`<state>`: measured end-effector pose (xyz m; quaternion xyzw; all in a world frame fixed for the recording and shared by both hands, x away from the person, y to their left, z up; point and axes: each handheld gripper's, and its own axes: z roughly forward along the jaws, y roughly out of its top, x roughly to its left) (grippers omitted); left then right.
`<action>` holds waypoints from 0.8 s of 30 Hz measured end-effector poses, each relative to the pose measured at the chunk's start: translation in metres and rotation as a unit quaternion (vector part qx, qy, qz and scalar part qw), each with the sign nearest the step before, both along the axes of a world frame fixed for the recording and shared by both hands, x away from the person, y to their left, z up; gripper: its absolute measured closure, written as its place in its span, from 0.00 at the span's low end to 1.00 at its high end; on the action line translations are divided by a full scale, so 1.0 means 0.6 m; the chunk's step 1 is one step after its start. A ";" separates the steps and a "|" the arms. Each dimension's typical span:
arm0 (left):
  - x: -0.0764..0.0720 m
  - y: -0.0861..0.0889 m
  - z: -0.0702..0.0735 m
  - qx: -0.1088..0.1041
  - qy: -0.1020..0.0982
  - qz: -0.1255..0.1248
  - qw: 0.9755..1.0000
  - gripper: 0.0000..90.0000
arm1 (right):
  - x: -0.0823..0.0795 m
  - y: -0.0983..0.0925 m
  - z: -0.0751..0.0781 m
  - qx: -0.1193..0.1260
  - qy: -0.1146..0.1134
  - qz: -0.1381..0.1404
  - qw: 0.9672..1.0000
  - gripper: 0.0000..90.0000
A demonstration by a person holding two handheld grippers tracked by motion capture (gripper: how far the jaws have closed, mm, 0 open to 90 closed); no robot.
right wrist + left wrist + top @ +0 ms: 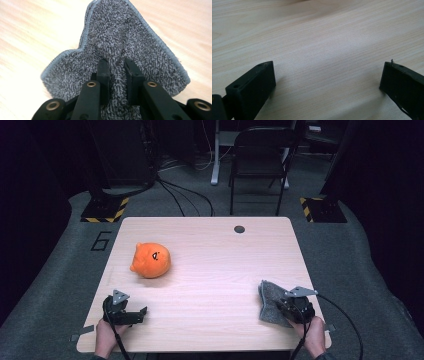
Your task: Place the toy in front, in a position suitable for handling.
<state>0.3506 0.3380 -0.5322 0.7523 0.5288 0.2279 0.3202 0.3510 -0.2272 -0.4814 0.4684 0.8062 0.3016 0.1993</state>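
While the right gripper (287, 306) pinches the grey cloth (271, 301) at the bench's (215, 260) near right corner, the left gripper (136, 314) idles far left. Its own view shows jaws spread over bare wood. Right gripper view: cloth (117, 50) bunched between closed jaws, trailing forward.

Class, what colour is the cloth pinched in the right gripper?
Speckled grey cloth, clearest in the right gripper view.

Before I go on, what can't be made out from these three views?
- Cloth: in the right gripper view, its near part is hidden under the right gripper, which pinches a fold.
- Cloth, high view: its near part sits behind that gripper.
- Left gripper: open over bare table; the bottom edge cuts off its body.
- Orange toy: face markings too small.
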 end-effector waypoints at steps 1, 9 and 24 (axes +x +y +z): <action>0.000 0.000 0.000 0.000 0.000 0.000 1.000 0.00 | -0.001 -0.001 0.005 0.003 -0.001 -0.004 1.000 0.85; 0.000 0.000 0.001 0.001 0.003 -0.001 1.000 0.00 | 0.011 -0.019 0.041 0.016 -0.039 -0.018 0.999 0.85; 0.000 0.000 0.000 0.000 0.000 0.000 1.000 0.00 | 0.070 -0.036 0.055 0.008 -0.055 -0.044 0.998 0.85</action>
